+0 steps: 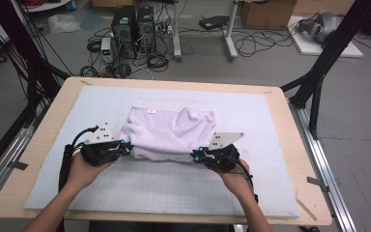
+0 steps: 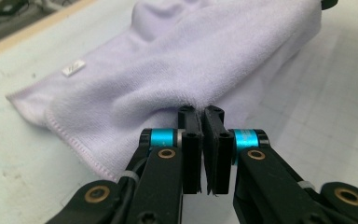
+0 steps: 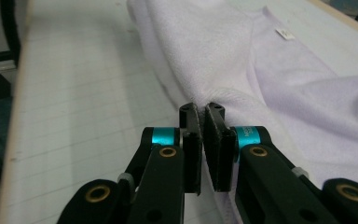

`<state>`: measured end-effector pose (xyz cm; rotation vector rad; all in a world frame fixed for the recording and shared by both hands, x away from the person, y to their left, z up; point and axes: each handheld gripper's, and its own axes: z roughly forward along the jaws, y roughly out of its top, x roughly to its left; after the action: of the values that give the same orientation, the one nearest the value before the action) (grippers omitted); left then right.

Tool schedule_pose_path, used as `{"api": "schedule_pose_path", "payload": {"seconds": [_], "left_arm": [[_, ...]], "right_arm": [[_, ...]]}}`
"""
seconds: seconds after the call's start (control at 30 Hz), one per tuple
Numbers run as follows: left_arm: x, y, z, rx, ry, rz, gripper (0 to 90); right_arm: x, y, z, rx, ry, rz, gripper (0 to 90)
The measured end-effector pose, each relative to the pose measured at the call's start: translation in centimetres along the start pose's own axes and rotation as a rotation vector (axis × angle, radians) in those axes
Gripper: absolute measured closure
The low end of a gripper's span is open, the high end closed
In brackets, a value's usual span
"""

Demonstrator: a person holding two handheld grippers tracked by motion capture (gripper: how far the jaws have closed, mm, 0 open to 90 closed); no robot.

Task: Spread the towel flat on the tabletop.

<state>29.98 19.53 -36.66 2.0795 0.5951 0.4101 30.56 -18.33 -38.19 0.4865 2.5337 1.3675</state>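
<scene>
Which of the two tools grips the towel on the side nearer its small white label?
The left tool, shut on the pale lilac terry towel; the white label lies toward that end. The right tool pinches the opposite end.

A light wooden table point(image 1: 43, 140) carries a pale gridded mat point(image 1: 174, 186) covering most of its top. A crumpled lavender towel point(image 1: 169, 130) lies on the mat, slightly toward twelve o'clock of centre.

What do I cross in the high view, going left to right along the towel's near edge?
Bare mat → left gripper, jaws shut on the towel's left corner → lavender towel → right gripper, jaws shut on the right corner → bare mat again → wooden table edge.
</scene>
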Motion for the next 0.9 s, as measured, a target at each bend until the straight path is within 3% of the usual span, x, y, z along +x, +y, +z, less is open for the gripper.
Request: {"api": "schedule_pose_path", "payload": {"seconds": [0.27,0.4,0.53,0.77,0.9], "left_arm": [[-2.1,2.5,-2.9,-0.054,-0.034,0.063,85.9],[-2.1,3.4,-2.9,-0.048,-0.024,0.082,85.8],[-0.4,2.8,0.1,0.016,0.006,0.047,85.7],[3.7,0.8,6.9,0.131,0.054,-0.051,85.4],[4.6,-0.3,8.7,0.186,0.03,-0.086,83.8]], "right_arm": [[1.3,2.7,-4.1,-0.04,-0.001,-0.051,86.3],[1.3,3.8,-5.2,-0.035,-0.018,-0.075,86.3],[-0.9,3.3,-3.5,0.009,-0.032,-0.032,86.2],[-6.1,1.1,2.0,0.141,-0.063,0.086,85.9],[-7.8,-0.6,4.1,0.186,-0.056,0.146,83.6]]}}
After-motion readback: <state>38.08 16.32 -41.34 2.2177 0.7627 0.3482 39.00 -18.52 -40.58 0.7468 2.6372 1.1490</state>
